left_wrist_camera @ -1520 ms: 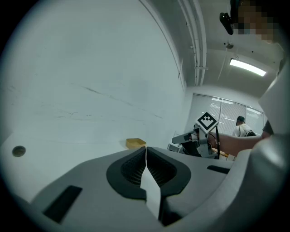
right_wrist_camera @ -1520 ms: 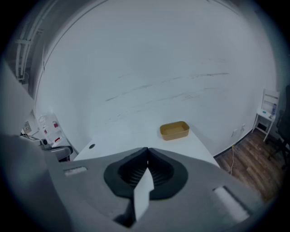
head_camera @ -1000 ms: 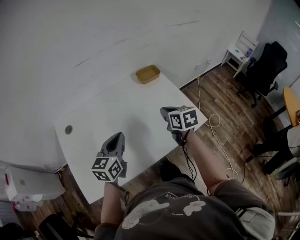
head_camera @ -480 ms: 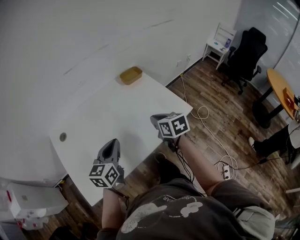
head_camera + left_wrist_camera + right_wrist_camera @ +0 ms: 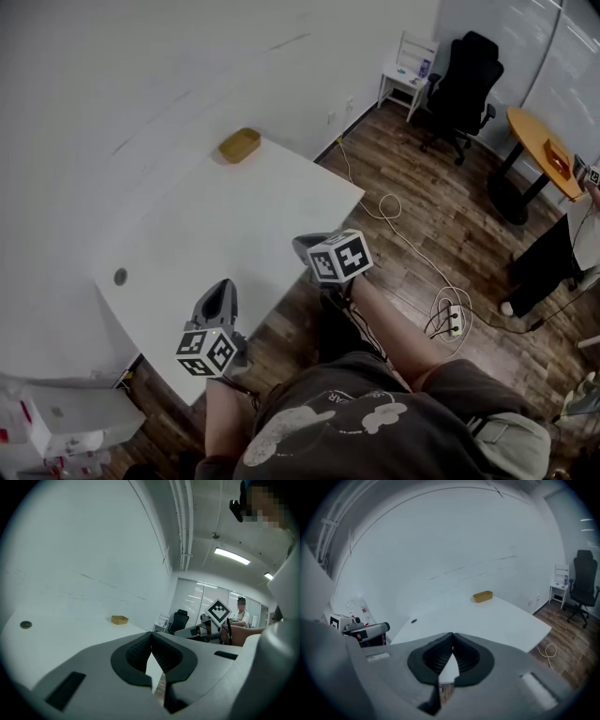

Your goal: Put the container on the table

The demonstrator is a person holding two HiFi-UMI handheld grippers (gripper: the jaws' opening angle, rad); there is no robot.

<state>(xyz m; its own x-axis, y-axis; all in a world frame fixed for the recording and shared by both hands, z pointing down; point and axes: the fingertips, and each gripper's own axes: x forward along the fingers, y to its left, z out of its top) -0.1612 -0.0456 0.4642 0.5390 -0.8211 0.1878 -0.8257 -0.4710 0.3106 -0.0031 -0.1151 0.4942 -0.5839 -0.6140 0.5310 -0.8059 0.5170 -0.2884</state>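
Note:
The container, a small shallow tan tray, sits at the far corner of the white table. It also shows far off in the left gripper view and the right gripper view. My left gripper hovers over the table's near corner, its jaws shut and empty. My right gripper hangs at the table's near edge, also shut on nothing. Both grippers are well short of the container.
A round cable hole marks the table's left side. On the wood floor lie a cable and power strip. A black office chair, a small white stand and an orange round table stand at right. A white box sits lower left.
Both grippers have drawn back from over the table toward its near edge. The table and container now appear farther away and more to the left. The jaws stay shut.

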